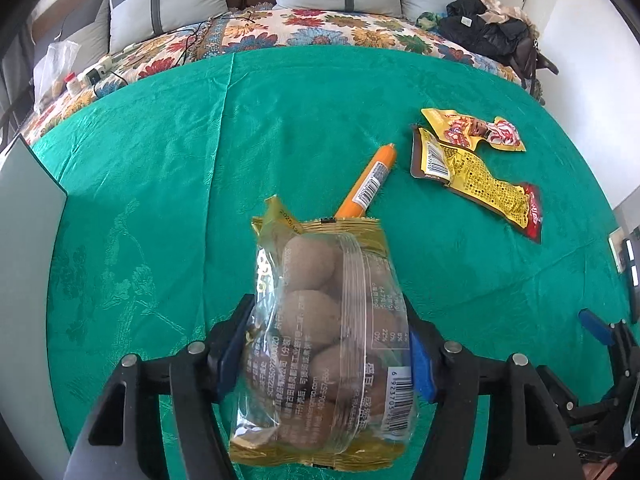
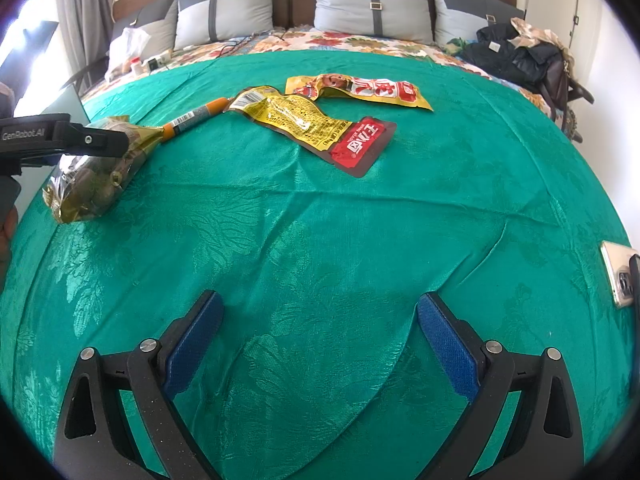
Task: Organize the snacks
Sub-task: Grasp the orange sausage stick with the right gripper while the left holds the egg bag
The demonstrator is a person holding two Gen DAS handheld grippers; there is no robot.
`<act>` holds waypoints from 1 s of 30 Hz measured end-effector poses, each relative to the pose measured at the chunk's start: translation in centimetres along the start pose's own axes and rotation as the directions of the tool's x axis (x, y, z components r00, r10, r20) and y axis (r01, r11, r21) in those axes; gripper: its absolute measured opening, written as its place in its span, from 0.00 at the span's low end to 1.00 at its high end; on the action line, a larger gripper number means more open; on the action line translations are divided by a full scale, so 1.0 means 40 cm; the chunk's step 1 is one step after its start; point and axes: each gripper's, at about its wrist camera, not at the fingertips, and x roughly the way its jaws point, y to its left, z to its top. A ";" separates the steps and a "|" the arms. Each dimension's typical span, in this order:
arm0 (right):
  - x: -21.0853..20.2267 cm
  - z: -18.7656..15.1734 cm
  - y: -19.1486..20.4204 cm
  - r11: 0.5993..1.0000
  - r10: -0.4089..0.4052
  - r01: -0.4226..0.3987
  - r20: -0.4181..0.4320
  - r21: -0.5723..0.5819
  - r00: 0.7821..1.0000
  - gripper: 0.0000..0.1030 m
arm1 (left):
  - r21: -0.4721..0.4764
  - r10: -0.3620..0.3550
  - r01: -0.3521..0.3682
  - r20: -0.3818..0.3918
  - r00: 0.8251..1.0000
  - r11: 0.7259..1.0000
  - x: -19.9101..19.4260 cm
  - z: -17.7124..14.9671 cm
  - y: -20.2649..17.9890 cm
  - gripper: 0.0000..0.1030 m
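free: green cloth [image 2: 320, 240] near half | blocked: far centre, sausage [image 2: 192, 117], 2 packets [image 2: 312, 124]

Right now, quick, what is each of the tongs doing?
Left tongs: closed on the clear bag of brown eggs.
Right tongs: open, holding nothing, above the green cloth.

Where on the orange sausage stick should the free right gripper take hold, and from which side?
Grip the orange sausage stick at its middle, from above, the open right gripper closing across its narrow width. It lies flat on the green cloth, its near end close to the egg packet.
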 end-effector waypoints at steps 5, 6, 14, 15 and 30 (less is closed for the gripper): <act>-0.002 0.001 -0.001 1.000 0.010 -0.010 -0.015 -0.015 1.000 0.97 | -0.067 -0.129 0.133 0.058 0.990 0.989 -0.082 -0.125 0.074 0.60; -0.002 0.004 -0.002 0.999 0.025 -0.026 -0.024 -0.041 0.999 0.97 | -0.091 -0.145 0.151 0.070 0.987 0.984 -0.110 -0.167 0.101 0.60; 0.000 0.090 -0.011 0.986 0.060 -0.068 -0.058 -0.151 0.997 0.93 | -0.160 -0.138 0.157 0.123 0.983 0.974 -0.221 -0.394 0.189 0.60; -0.004 0.125 -0.013 0.984 0.060 -0.065 -0.036 -0.166 0.998 0.93 | -0.163 -0.135 0.157 0.140 0.981 0.974 -0.224 -0.405 0.189 0.60; 0.303 0.480 0.274 0.964 0.185 -0.111 -0.314 0.241 0.931 0.46 | -0.152 -0.159 0.199 0.241 0.957 0.968 -0.251 -0.476 0.227 0.61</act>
